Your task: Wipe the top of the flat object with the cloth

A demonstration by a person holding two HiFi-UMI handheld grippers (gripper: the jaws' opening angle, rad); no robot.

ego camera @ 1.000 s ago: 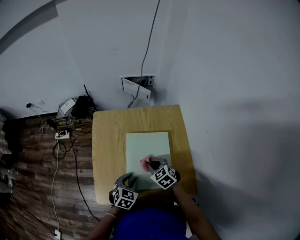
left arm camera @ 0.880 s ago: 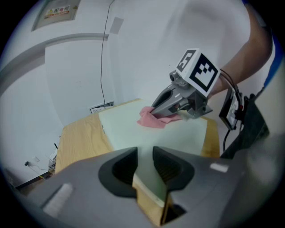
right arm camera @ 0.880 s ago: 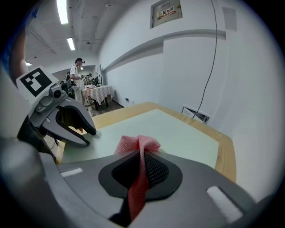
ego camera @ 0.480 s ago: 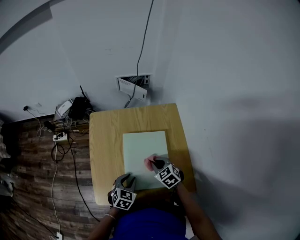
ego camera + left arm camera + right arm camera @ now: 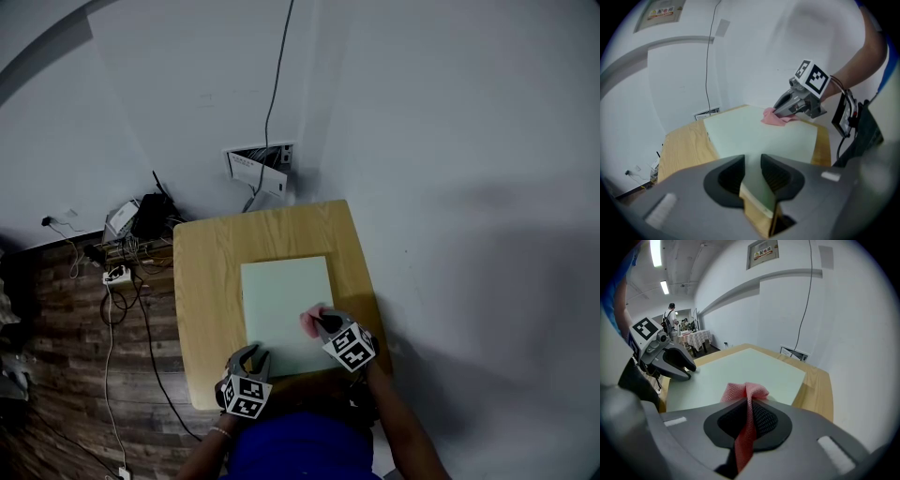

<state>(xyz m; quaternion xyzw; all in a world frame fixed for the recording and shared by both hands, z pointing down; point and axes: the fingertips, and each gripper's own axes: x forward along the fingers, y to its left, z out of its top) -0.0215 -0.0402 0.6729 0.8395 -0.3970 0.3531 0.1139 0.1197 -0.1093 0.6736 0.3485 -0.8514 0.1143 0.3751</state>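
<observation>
A pale green flat board (image 5: 281,305) lies on a small wooden table (image 5: 206,281). My right gripper (image 5: 323,325) is shut on a pink cloth (image 5: 310,322) and holds it down on the board's near right part. In the right gripper view the cloth (image 5: 744,393) runs up between the jaws of the gripper (image 5: 749,416) and bunches at their tips. My left gripper (image 5: 251,358) is at the board's near left corner. In the left gripper view its jaws (image 5: 752,174) clamp the board's (image 5: 754,133) near edge, with the cloth (image 5: 772,117) and right gripper (image 5: 780,108) beyond.
Cables, a power strip and small boxes (image 5: 131,225) lie on the wood floor left of the table. An open wall panel (image 5: 258,164) with a cable running up sits behind it. A person (image 5: 670,317) stands far off by tables.
My right gripper has slid the pink cloth to the right across the board, toward its right edge. The left gripper has kept its hold on the near edge.
</observation>
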